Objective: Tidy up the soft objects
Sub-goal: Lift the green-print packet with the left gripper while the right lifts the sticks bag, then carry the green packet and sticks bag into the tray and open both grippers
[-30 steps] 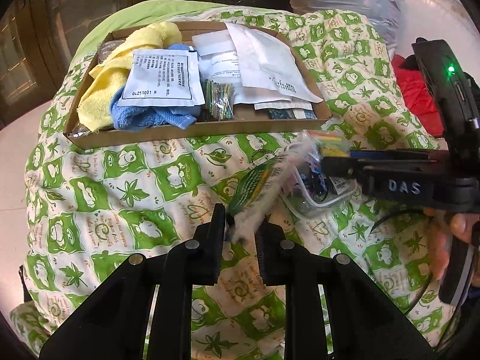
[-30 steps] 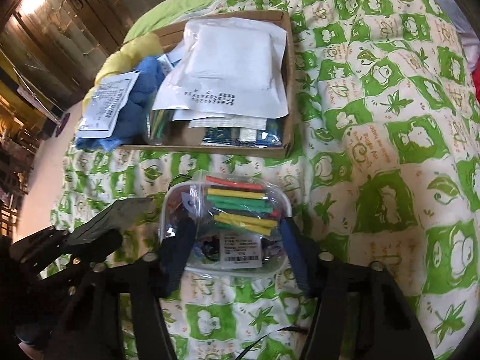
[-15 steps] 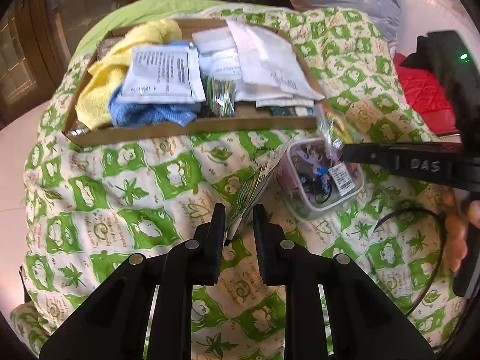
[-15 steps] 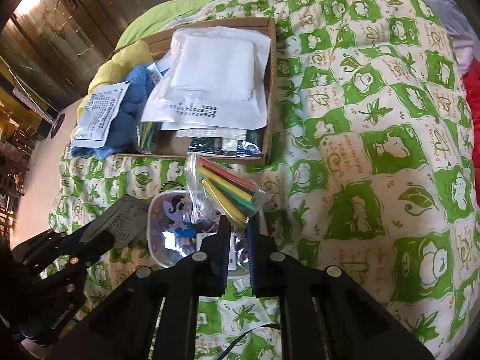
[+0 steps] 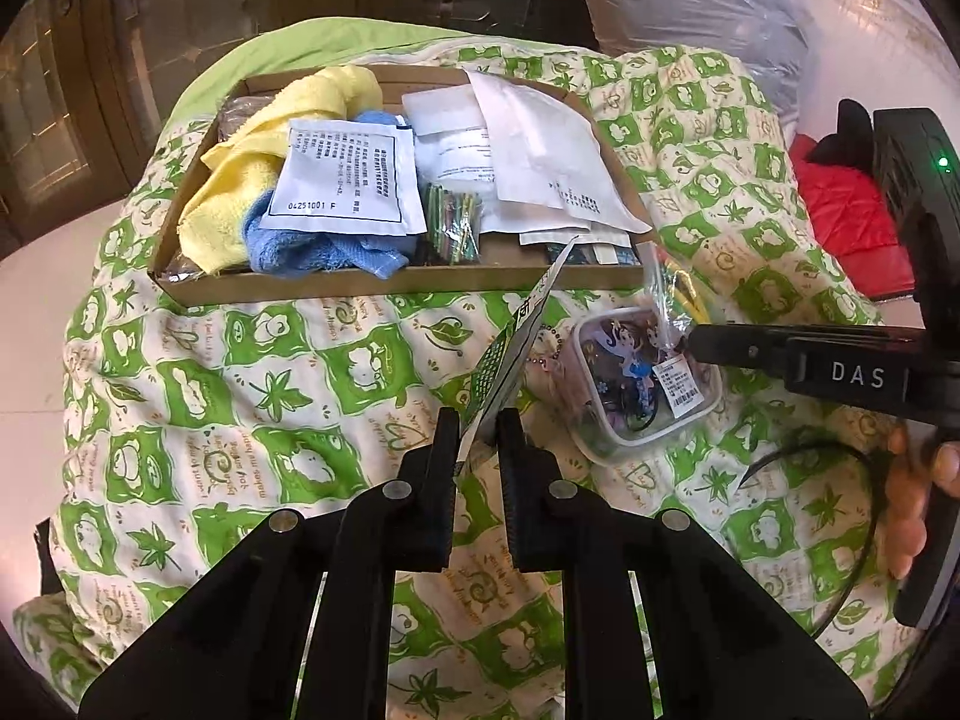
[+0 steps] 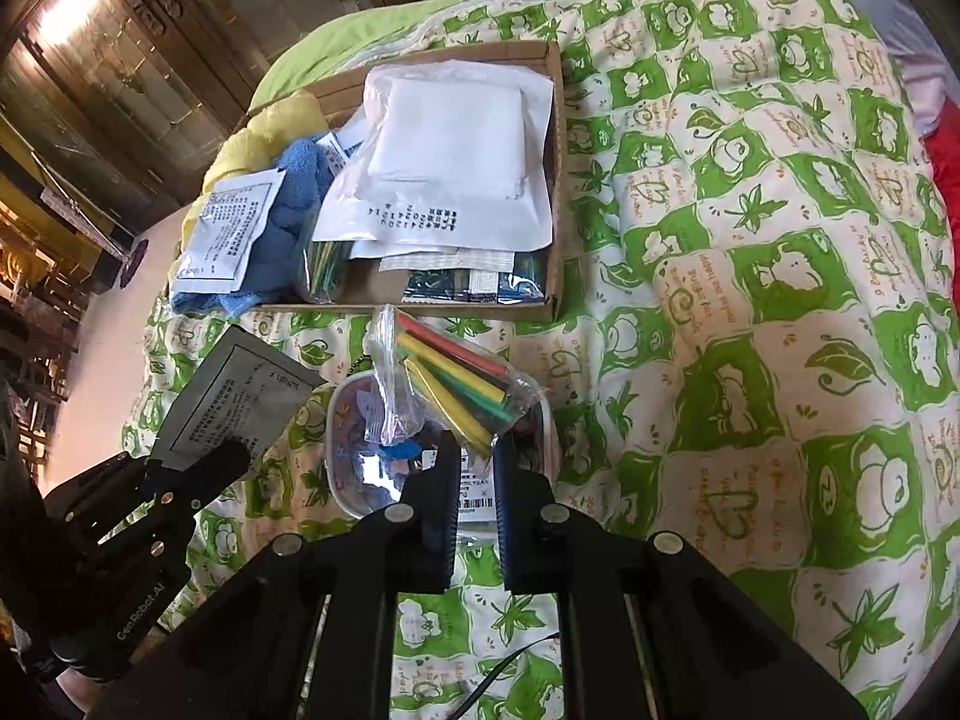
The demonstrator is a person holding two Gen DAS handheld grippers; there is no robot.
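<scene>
Pinching only a corner of the clear bag of coloured sticks (image 6: 447,381) above the plastic tub (image 6: 354,474) mid-bed, the right gripper (image 6: 477,450) risks slippage, while the left gripper (image 5: 477,429) clamps a flat printed packet (image 5: 516,336).

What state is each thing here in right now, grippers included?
Left gripper: shut on flat packet, lifted.
Right gripper: shut on clear bag of coloured sticks, lifted.
Plastic tub: resting on the quilt.
Cardboard box: open, filled.
</scene>
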